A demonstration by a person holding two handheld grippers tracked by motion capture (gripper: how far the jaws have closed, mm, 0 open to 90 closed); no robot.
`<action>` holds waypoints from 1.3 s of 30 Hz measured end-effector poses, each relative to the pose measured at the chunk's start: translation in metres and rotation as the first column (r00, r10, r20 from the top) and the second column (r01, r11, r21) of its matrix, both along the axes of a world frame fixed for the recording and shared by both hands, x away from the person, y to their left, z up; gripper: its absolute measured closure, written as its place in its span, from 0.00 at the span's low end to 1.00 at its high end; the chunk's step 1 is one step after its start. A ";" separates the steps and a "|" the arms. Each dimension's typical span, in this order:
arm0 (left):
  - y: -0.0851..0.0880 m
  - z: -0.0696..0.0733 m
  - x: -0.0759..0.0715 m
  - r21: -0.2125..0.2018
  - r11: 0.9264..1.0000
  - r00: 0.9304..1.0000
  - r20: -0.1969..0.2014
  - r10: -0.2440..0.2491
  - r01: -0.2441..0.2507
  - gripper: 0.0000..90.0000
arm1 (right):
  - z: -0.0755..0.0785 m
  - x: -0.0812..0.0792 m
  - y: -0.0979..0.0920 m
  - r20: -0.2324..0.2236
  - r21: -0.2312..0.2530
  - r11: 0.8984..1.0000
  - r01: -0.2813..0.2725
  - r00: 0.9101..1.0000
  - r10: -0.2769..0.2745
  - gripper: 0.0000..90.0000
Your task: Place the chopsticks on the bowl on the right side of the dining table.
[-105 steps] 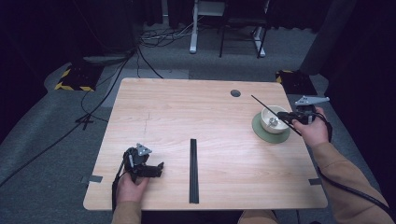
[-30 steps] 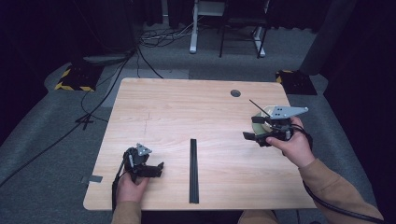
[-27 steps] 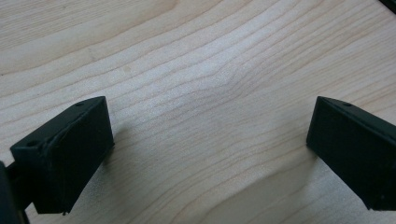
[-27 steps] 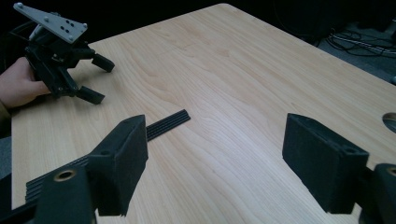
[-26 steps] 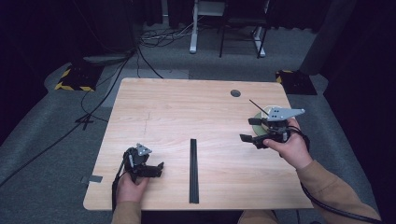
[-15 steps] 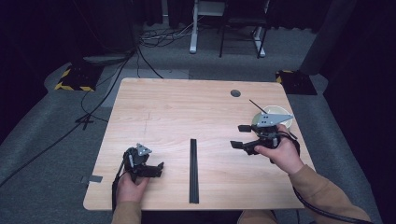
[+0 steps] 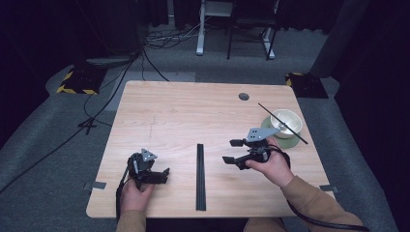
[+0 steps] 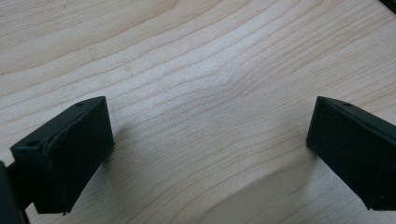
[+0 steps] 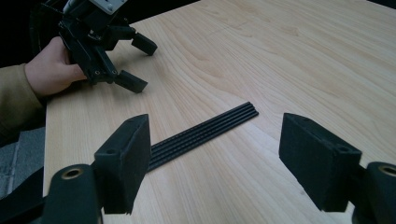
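The bundle of black rods [image 7: 200,177] lies flat mid-worktop between the right gripper [image 7: 233,151], jaws wide and empty, and the resting left gripper [image 8: 205,154], likewise wide; a shallow approach risks scattering them.

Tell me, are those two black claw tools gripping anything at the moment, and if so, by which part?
Nothing is held. The left gripper and the right gripper are both open, with bare wooden table between their jaws.
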State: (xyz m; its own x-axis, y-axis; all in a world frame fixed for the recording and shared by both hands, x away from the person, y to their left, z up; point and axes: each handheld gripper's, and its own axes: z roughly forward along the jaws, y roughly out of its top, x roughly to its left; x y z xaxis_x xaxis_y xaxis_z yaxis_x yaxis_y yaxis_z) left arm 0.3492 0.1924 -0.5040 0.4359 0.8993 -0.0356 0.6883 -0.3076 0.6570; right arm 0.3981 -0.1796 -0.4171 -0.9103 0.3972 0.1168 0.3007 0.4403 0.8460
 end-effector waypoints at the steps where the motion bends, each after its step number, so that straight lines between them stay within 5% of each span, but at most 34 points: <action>1: 0.000 0.000 0.000 0.000 1.000 1.000 0.000 0.000 0.000 0.01 | -0.002 0.000 0.002 0.001 0.001 1.000 -0.002 1.000 0.002 0.29; 19: 0.000 0.000 0.001 0.006 1.000 1.000 0.000 -0.003 0.003 0.01 | -0.045 -0.014 0.038 0.045 -0.088 0.996 0.006 0.999 -0.002 0.30; 22: 0.000 0.001 0.001 0.006 1.000 1.000 -0.004 -0.003 0.003 0.01 | -0.052 -0.017 0.045 0.055 -0.102 0.995 0.007 0.998 -0.001 0.42; 26: 0.000 0.001 0.002 0.008 1.000 1.000 -0.004 -0.004 0.004 0.01 | -0.061 -0.023 0.055 0.031 -0.097 0.995 0.006 1.000 -0.003 0.38; 39: 0.000 0.001 0.002 0.007 1.000 1.000 -0.002 -0.002 0.002 0.01 | -0.079 -0.035 0.066 0.052 -0.163 0.987 -0.007 0.999 0.015 0.36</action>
State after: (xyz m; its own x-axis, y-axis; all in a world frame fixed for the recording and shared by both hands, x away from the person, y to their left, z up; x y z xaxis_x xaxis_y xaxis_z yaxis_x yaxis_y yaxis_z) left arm 0.3507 0.1926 -0.5034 0.4379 0.8985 -0.0305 0.6891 -0.3137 0.6532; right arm 0.3632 -0.1136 -0.4962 -0.9179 0.3968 0.0027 0.2514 0.5763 0.7776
